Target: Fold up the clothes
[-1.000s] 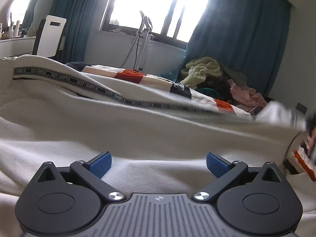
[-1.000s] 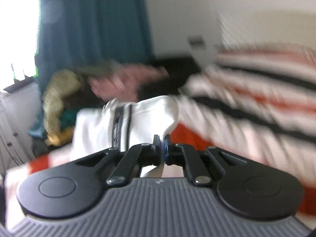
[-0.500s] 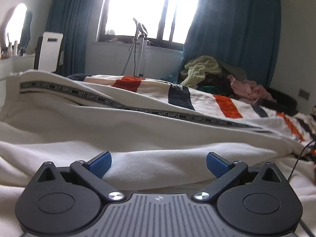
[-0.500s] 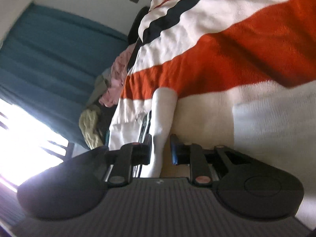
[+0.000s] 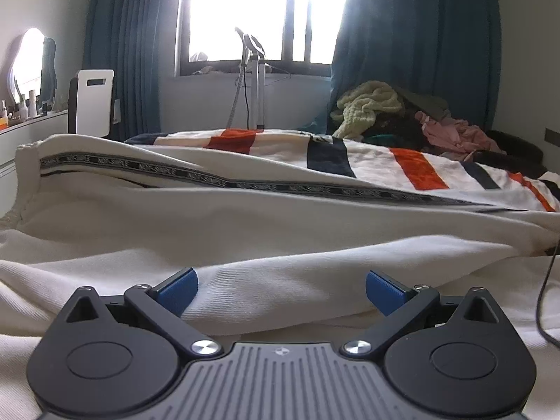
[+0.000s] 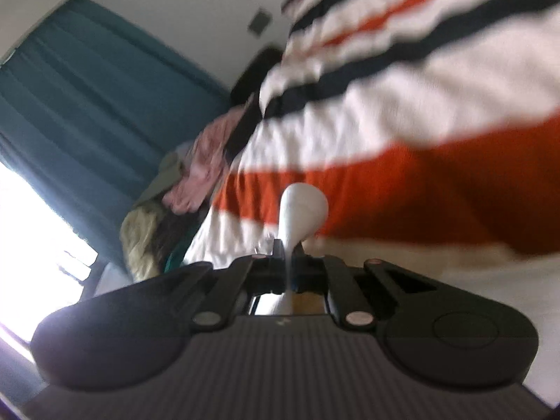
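Cream trousers (image 5: 245, 231) with a black lettered side stripe lie spread across the bed, filling the left wrist view. My left gripper (image 5: 280, 288) is open, jaws wide apart, low over a fold of the cream cloth that lies between the blue pads (image 5: 176, 288). My right gripper (image 6: 287, 250) is shut on a thin fold of the cream trousers (image 6: 302, 210), which sticks up past the fingertips. The right wrist view is tilted and blurred.
A striped white, orange and dark blanket (image 5: 413, 166) covers the bed and also shows in the right wrist view (image 6: 437, 175). A heap of clothes (image 5: 395, 112) lies at the far right by blue curtains. A stand (image 5: 253, 80) is under the window. A thin cable (image 5: 546, 287) hangs at right.
The trousers have settled flatter on the bed. My right gripper, holding cloth throughout, swung down and tilted close over the blanket. The left gripper stayed open in place.
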Demonstrator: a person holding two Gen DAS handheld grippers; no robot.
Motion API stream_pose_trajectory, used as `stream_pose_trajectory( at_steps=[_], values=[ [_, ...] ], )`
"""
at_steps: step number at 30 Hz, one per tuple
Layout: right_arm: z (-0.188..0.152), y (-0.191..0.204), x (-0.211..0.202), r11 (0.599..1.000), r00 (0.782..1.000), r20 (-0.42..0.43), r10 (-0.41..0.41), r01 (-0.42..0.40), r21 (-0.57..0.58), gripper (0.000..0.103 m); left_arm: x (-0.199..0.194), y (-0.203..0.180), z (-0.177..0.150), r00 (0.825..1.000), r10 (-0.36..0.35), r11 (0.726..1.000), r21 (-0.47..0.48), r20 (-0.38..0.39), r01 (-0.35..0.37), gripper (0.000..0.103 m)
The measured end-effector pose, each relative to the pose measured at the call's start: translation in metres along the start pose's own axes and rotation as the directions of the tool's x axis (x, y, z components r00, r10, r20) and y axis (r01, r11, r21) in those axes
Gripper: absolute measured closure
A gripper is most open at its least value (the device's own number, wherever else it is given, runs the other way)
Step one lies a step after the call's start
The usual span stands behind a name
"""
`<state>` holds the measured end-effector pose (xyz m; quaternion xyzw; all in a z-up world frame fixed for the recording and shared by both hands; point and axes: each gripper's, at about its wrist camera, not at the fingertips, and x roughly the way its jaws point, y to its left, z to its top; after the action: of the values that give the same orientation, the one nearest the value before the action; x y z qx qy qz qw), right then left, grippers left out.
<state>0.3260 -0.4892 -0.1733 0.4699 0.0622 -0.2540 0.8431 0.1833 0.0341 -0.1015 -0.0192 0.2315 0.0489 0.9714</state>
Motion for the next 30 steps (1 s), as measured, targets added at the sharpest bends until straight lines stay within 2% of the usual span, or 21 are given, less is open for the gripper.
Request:
stream_pose_trajectory(
  at_steps=[3,6,8,10,12,13,14,15,18,23,27,30],
  values=[
    [0.012,0.007,-0.026,0.994,0.99,0.108,-0.09,0.096,-0.053,0.097,-0.008,0.002,0.002,1.0,-0.006,1.0,-0.007,0.009,0.006,0.0],
    [0.016,-0.012,-0.026,0.981,0.981,0.04,-0.189,0.191,-0.041,0.096,-0.017,0.005,0.005,1.0,-0.019,1.0,-0.02,0.02,0.019,0.0],
    [0.01,-0.022,-0.021,0.969,0.974,-0.027,-0.225,0.22,-0.115,0.093,-0.024,0.006,0.007,0.999,-0.027,0.999,-0.026,0.027,0.028,0.0],
    [0.005,-0.025,-0.026,0.959,0.971,-0.075,-0.228,0.211,-0.189,0.09,-0.031,0.007,0.009,0.999,-0.036,0.999,-0.029,0.036,0.037,0.0],
    [0.004,-0.019,-0.037,0.948,0.971,-0.094,-0.22,0.19,-0.256,0.067,-0.038,0.006,0.012,0.998,-0.041,0.999,-0.026,0.045,0.042,0.0],
    [0.003,-0.011,-0.049,0.943,0.976,-0.09,-0.2,0.166,-0.289,0.043,-0.042,0.006,0.013,0.998,-0.045,0.999,-0.026,0.049,0.046,0.0],
    [0.002,-0.003,-0.062,0.936,0.981,-0.084,-0.178,0.142,-0.322,0.024,-0.045,0.006,0.014,0.997,-0.053,0.998,-0.03,0.053,0.054,0.0],
    [0.0,0.005,-0.077,0.929,0.986,-0.073,-0.149,0.114,-0.352,0.02,-0.049,0.006,0.016,0.996,-0.062,0.997,-0.036,0.057,0.065,0.0],
    [-0.01,0.022,-0.127,0.903,0.995,-0.063,-0.077,0.043,-0.428,0.021,-0.065,0.008,0.017,0.995,-0.076,0.996,-0.042,0.066,0.078,0.0],
    [-0.008,0.025,-0.185,0.901,0.987,-0.095,-0.127,0.075,-0.428,0.021,-0.098,0.015,0.018,0.992,-0.088,0.995,-0.035,0.087,0.091,0.0],
    [-0.009,0.02,-0.221,0.866,0.983,-0.069,-0.172,0.117,-0.486,0.021,-0.124,0.02,0.018,0.99,-0.094,0.995,-0.024,0.105,0.097,0.0],
    [-0.006,0.015,-0.236,0.858,0.982,-0.013,-0.186,0.156,-0.489,0.021,-0.138,0.022,0.017,0.991,-0.09,0.995,-0.029,0.098,0.093,0.0]
  ],
)
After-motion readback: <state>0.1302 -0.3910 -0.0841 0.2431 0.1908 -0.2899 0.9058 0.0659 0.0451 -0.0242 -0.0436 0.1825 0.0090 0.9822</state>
